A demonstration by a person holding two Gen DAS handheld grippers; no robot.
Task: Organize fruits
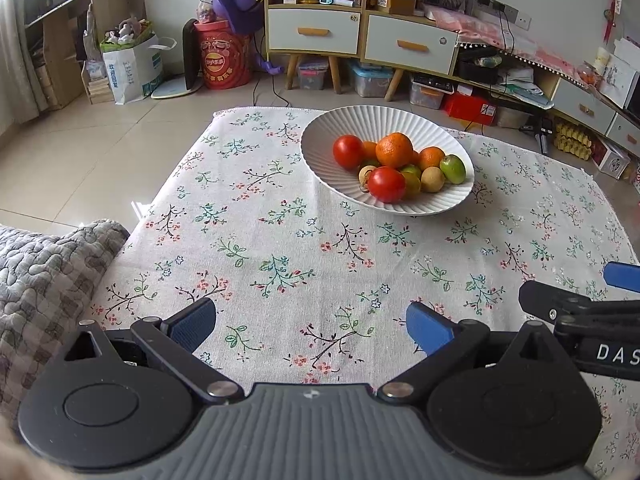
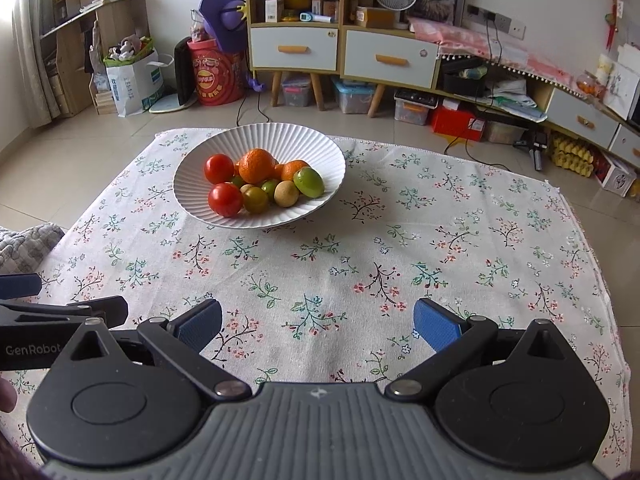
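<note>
White ribbed ceramic bowl (image 1: 320, 148) sits ahead of my left tongs (image 1: 310, 326) and ahead-left of my right tongs (image 2: 318, 326), holding all visible fruit: red tomatoes (image 1: 386, 184), oranges (image 1: 394, 150), green limes (image 1: 453, 169). Both tongs gape, empty. Sorting apparently finished or unstarted.

The left gripper (image 1: 311, 326) is held low and level, and its jaws stand wide apart with nothing between the blue pads (image 1: 430, 328). The right gripper (image 2: 318, 324) is in the same pose, jaws also spread wide and holding nothing. The two are side by side, close together: each one's arm shows at the edge of the other's view. A fingertip (image 2: 6, 394) shows at the right view's left edge.
</note>
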